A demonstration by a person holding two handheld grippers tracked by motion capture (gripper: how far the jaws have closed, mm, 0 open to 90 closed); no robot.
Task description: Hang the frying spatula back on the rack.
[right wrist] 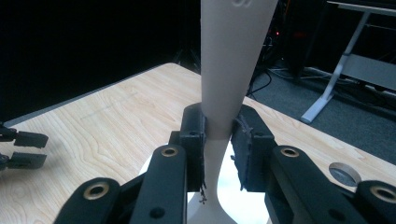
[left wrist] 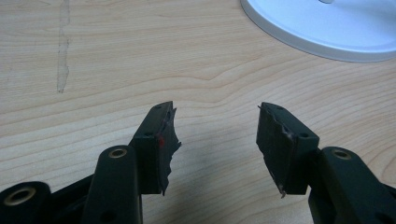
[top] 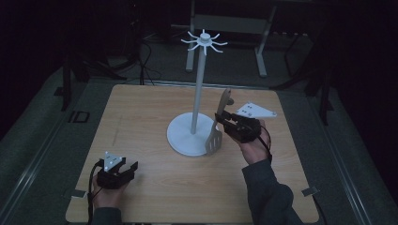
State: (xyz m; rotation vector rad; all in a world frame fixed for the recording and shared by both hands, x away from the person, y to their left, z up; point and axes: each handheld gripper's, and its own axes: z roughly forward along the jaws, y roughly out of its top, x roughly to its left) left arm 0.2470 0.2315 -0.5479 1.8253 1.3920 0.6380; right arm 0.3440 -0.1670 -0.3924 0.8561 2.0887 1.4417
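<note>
Nearest the high camera, the left hand-held gripper rests low on the wooden bench, well apart from the white stand's round base and on the person's side of it; in the left gripper view its two jaws are spread wide over bare wood grain, nothing between them, with the rim of that base showing beyond them. Just beside the base, on its other side, the right hand-held gripper is pinching a pale slotted spatula by its handle; the right gripper view shows both pads pressed against the narrow part of the handle. Held roughly upright, the spatula has its slotted blade down at the edge of the base and its handle end rising beside the stand's pole. At the pole's top, a ring of white hooks fans out above
</note>
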